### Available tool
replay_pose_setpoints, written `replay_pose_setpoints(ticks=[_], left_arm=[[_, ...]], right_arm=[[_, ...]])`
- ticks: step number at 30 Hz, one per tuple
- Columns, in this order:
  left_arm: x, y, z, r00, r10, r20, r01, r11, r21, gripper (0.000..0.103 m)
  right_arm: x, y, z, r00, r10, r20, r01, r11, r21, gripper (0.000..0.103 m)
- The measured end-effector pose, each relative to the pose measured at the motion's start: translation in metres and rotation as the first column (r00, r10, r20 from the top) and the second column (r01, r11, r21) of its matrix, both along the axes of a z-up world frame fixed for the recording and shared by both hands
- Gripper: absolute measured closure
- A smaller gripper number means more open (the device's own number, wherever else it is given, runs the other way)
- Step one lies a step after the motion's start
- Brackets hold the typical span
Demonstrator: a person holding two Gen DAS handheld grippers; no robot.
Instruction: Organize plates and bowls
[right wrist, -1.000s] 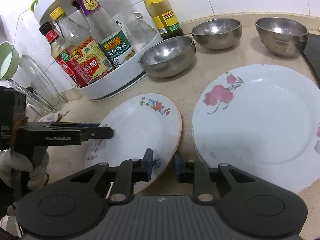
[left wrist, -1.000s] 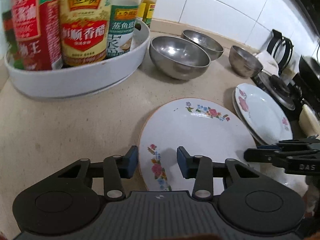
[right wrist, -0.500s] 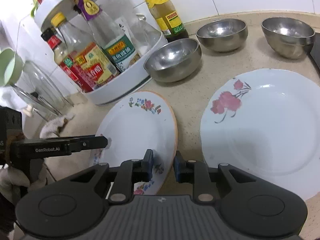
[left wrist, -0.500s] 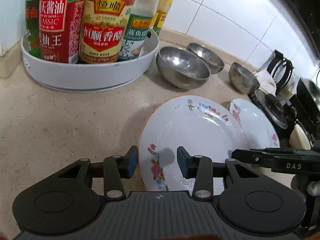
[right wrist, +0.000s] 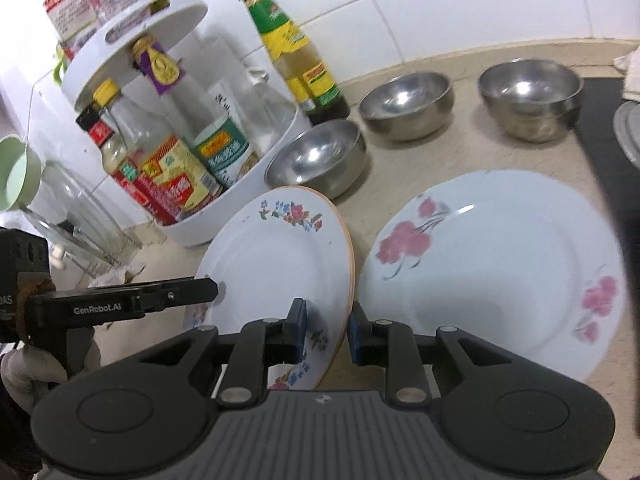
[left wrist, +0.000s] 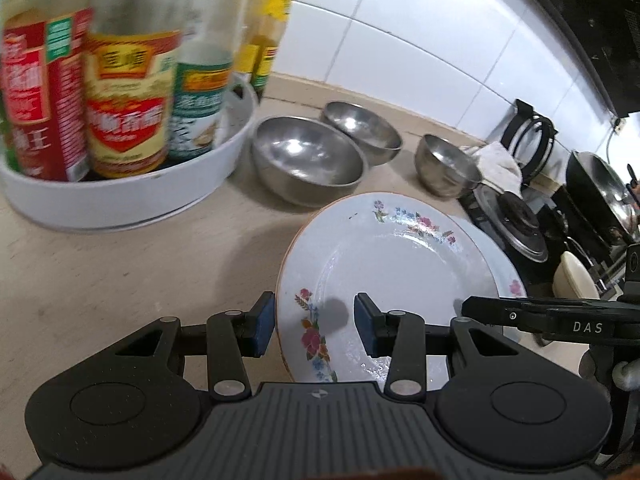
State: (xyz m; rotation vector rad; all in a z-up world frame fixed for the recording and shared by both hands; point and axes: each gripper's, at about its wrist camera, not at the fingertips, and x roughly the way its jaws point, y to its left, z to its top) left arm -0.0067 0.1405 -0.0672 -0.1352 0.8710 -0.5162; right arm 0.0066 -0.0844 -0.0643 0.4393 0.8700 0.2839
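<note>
above the counter (right wrist: 400, 160), the small floral plate (right wrist: 276, 264) had lifted and tilted since a second earlier, its orange-rimmed right edge now raised beside the large pink-flowered plate (right wrist: 500, 264). its near edge was cut off behind both gripper bodies, and the sauce bottles (left wrist: 124, 96) were blurred. the right gripper (right wrist: 325, 330) was pinched narrowly on the plate's right rim, while the left gripper (left wrist: 315, 326), somewhat wider, straddled the left rim; whether its pads pressed it could not be told.
</note>
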Motion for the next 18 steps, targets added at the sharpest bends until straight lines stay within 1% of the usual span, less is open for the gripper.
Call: replay_pose_setpoints(ticks=[8, 18], left_arm=[[0.010, -0.038, 0.001, 0.998, -0.070, 0.008, 0.070, 0.998, -0.008, 0.054], [0.025, -0.089, -0.003, 0.990, -0.140, 0.004, 0.140, 0.990, -0.016, 0.054]], right_arm=[[-0.008, -0.031, 0.010, 0.997, -0.078, 0.017, 0.078, 0.997, -0.012, 0.081], [-0.018, -0.073, 0.012, 0.985, -0.170, 0.015, 0.171, 0.985, -0.019, 0.081]])
